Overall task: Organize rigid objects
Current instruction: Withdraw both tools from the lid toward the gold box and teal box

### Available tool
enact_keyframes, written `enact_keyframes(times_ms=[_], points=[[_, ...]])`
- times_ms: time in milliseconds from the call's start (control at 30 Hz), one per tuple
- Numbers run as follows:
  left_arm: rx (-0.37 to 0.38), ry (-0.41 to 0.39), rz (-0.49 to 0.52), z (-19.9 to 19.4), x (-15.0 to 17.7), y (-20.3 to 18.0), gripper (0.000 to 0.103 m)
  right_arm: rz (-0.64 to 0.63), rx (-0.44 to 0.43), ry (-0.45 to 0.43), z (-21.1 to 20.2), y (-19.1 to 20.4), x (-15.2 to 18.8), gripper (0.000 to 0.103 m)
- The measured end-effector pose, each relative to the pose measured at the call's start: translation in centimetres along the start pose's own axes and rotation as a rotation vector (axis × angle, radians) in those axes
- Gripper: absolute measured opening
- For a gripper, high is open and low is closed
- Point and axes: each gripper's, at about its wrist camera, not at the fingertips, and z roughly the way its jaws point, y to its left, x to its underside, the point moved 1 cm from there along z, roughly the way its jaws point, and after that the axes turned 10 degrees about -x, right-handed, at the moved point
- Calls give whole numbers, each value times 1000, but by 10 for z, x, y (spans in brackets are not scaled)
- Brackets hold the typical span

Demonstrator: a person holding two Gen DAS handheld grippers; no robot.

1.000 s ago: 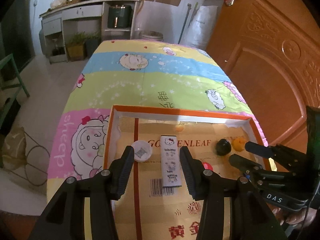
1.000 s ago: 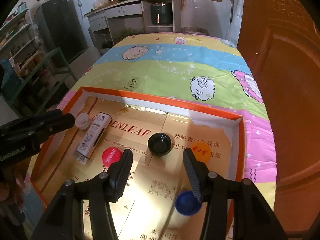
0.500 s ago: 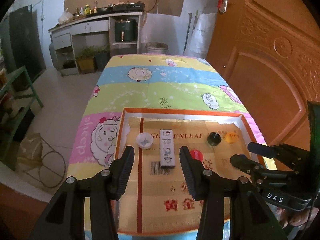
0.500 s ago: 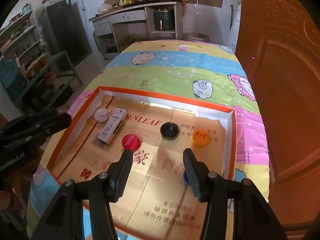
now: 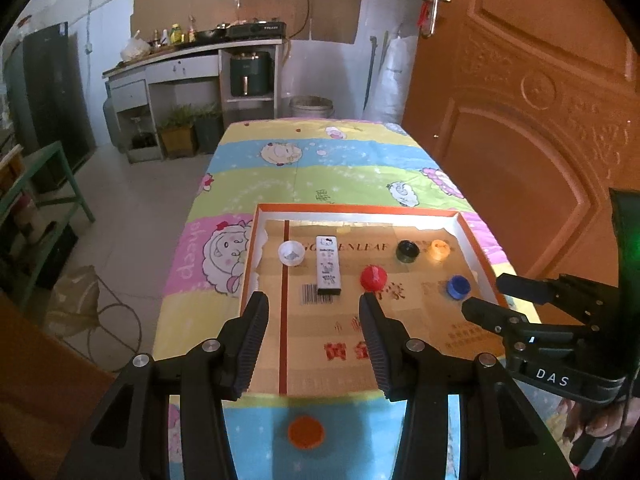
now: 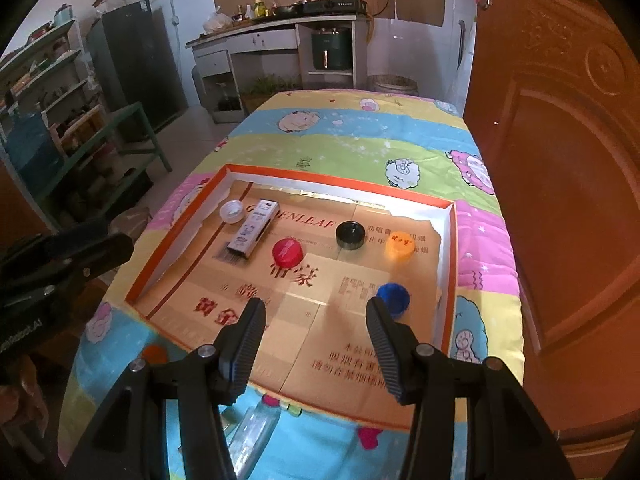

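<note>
A shallow cardboard tray with an orange rim is laid on a cartoon-sheep bedsheet spread over a table, and six small things are seen inside it. In the left wrist view, taking the tray's middle as the clock centre, a white cap is found at about ten o'clock, with a long white box just beside it on its three o'clock side, apart from it. A red cap is placed near the centre, a black cap at about one o'clock, an orange cap just beside the black one toward two o'clock, and a blue cap at about three o'clock, near the tray's side wall. Outside the tray, at six o'clock on the blue band of the sheet, a flat orange disc is seen. The left gripper is held above the tray's near edge with its jaws apart and nothing between them. The right gripper is likewise held over the tray's near part, its jaws spread and empty, with the blue cap just beyond its right finger. A clear plastic item is glimpsed on the sheet beneath the right gripper, too blurred to be identified. A brown carved door is seen at three o'clock of the table.
</note>
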Motion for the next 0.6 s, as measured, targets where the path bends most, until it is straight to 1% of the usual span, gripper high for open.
enact_keyframes(times_ms=[267, 600], points=[[14, -35, 6, -37, 19, 1, 49, -27, 1, -20, -24, 21, 17, 52], [39, -64, -3, -75, 37, 7, 49, -31, -17, -41, -49, 38, 36, 52]])
